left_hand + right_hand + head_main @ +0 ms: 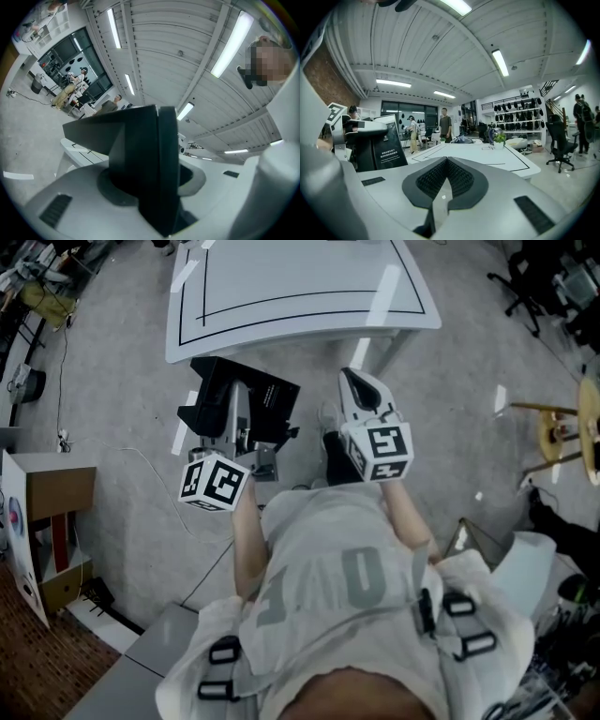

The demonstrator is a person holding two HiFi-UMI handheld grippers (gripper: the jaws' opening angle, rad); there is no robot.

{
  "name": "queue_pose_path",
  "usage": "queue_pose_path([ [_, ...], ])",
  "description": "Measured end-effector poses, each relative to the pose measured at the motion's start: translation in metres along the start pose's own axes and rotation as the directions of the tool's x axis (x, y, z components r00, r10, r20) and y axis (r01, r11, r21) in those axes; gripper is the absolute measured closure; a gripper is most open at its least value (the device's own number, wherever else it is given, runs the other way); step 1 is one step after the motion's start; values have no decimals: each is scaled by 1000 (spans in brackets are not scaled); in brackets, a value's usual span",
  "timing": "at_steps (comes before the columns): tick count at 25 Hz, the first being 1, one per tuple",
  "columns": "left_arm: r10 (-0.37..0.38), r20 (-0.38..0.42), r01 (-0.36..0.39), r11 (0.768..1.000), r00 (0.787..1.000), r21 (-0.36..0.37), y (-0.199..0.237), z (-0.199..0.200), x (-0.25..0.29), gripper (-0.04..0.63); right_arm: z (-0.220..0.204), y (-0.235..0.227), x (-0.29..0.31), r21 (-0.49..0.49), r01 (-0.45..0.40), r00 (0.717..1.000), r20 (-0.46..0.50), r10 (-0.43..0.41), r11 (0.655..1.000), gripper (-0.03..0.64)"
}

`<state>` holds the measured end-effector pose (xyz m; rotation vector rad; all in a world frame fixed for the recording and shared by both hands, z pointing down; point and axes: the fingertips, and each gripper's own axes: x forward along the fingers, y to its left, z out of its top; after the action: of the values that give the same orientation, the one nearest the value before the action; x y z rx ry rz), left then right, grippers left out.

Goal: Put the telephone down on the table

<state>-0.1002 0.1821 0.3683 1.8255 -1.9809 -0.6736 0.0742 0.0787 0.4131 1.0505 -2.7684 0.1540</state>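
The left gripper [236, 427] is clamped on the black telephone [234, 390]. The telephone is held up in the air and is gripped from both sides. It is seen just short of the near edge of the white table [281, 277], over the grey floor [122, 390], and is not set on the table top. The right gripper [443, 180] is closed tight, and nothing is held in it.

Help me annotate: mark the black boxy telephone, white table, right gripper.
black boxy telephone [225, 395], head view, middle of body.
white table [281, 277], head view, bare top.
right gripper [354, 381], head view, front tip.
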Motion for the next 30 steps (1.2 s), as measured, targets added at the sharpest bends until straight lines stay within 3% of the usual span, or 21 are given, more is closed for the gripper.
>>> queue_pose_path([
  [13,6,-11,-7,1000,1000,-22,24,20,123,422,31,-59,112,13,-10,1000,-13,10,1000,609],
  [17,-10,-30,8,998,1000,-64,26,17,170,422,33,-88,150,31,-9,999,-38,10,999,609],
  [23,-51,-38,47,994,998,-100,30,15,226,422,38,-117,197,7,-45,996,-71,45,999,609],
  [30,-65,-67,57,992,996,-115,37,15,276,422,43,-136,248,67,-94,993,-67,98,993,609],
])
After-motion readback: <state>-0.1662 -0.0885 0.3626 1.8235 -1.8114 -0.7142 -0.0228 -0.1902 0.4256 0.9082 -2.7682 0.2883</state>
